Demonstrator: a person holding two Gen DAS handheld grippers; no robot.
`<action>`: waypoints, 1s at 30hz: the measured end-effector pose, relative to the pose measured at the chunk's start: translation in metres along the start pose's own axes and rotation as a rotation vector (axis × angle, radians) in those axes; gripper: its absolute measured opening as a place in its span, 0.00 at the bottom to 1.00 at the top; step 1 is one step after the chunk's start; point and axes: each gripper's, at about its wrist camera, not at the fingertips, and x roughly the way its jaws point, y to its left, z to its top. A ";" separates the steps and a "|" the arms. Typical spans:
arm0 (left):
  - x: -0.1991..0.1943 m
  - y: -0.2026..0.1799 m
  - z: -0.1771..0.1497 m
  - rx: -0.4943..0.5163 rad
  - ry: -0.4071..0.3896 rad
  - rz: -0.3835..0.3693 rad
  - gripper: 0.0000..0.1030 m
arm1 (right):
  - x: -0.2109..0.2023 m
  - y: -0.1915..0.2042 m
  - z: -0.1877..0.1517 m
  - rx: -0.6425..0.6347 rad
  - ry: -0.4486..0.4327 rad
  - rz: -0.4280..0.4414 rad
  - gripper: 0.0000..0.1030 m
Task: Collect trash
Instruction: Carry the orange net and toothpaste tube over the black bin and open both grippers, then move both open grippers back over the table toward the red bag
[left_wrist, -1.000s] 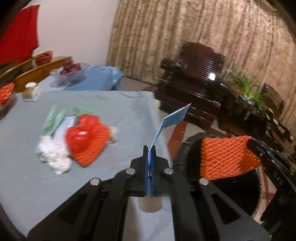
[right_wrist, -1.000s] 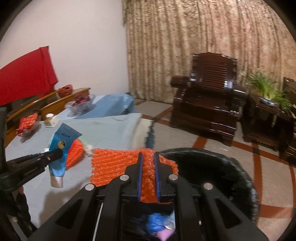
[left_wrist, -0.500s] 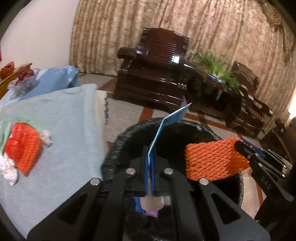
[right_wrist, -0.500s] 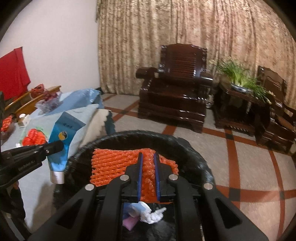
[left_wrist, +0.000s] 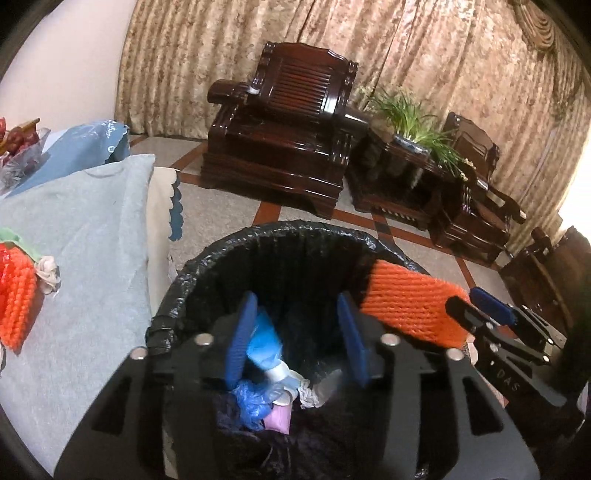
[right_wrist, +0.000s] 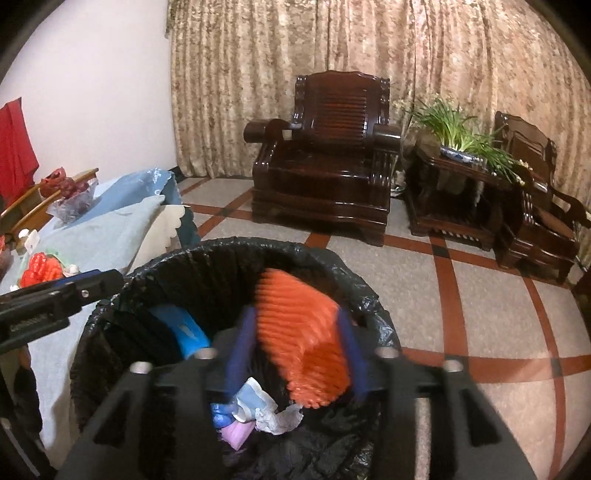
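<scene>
A bin lined with a black bag (left_wrist: 295, 230) (right_wrist: 229, 247) stands beside the table, and both grippers hang over its mouth. My left gripper (left_wrist: 295, 334) (right_wrist: 107, 280) is opening; the blue tube (left_wrist: 264, 343) (right_wrist: 184, 330) has slipped off its pads and is dropping nose-down into the bin. My right gripper (right_wrist: 297, 345) (left_wrist: 467, 301) is opening too. The orange foam net (right_wrist: 303, 339) (left_wrist: 410, 306) sits loose and blurred between its spread blue pads, above the bin. Crumpled tissue, blue plastic and a pink scrap (right_wrist: 236, 432) lie at the bottom.
The table under a light blue cloth (left_wrist: 92, 229) is on the left, with another orange net (left_wrist: 18, 295) and a crumpled tissue (left_wrist: 48, 267) on it. Dark wooden armchairs (right_wrist: 321, 155) and a side table with a plant (right_wrist: 461, 147) stand beyond on the tiled floor.
Both grippers swung from the table to above the bin and dipped. Their jaws went from shut to apart; the blue tube and the orange net came free.
</scene>
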 end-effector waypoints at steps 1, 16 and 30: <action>-0.001 0.002 0.001 -0.005 -0.003 0.001 0.53 | -0.001 0.000 0.000 0.000 -0.002 -0.001 0.56; -0.069 0.062 0.008 -0.062 -0.140 0.170 0.85 | -0.012 0.031 0.011 -0.023 -0.045 0.050 0.94; -0.167 0.175 -0.017 -0.194 -0.231 0.494 0.88 | -0.005 0.157 0.028 -0.125 -0.083 0.291 0.94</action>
